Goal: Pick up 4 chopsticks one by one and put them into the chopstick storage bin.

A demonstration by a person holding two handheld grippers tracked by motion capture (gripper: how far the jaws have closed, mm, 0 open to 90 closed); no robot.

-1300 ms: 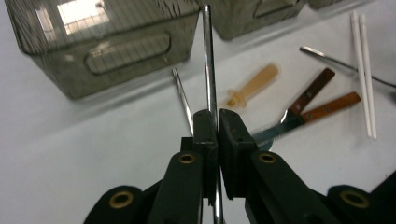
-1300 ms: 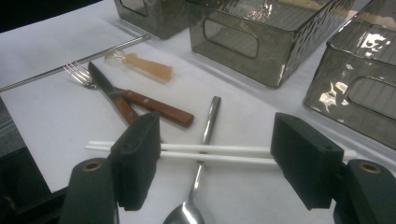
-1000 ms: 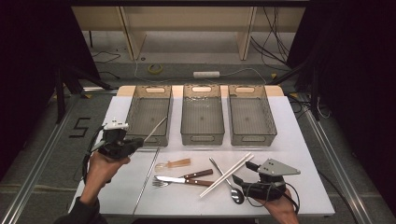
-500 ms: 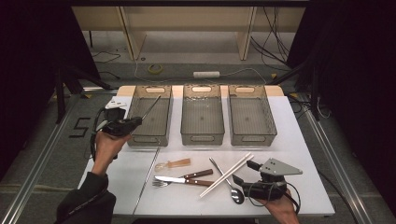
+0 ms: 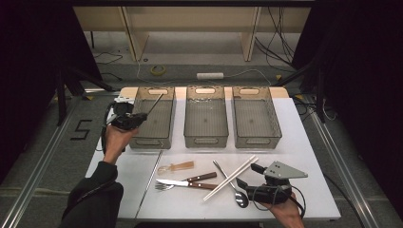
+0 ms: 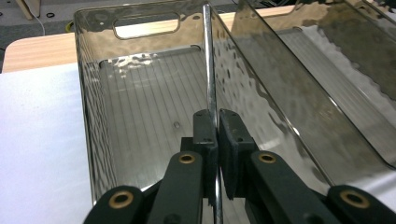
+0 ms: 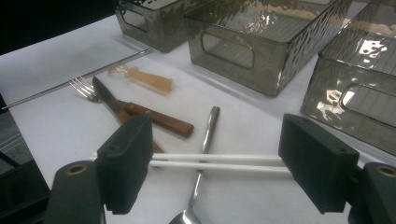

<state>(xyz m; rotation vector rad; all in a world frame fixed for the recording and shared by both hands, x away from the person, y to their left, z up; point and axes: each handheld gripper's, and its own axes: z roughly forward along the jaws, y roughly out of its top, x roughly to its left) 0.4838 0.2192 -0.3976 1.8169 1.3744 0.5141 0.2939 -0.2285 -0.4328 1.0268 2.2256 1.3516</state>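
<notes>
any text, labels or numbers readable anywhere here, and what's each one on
"5": a large dark numeral on the grey floor, left of the white table, in the high view.
The three smoky plastic bins, the cutlery, the white chopsticks and the black tongs carry no print that can be seen.

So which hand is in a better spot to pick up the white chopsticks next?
The right. Its gripper is open, with its fingers on either side of the white chopsticks lying across the spoon. The left gripper is busy, shut on a metal chopstick over the left bin.
</notes>
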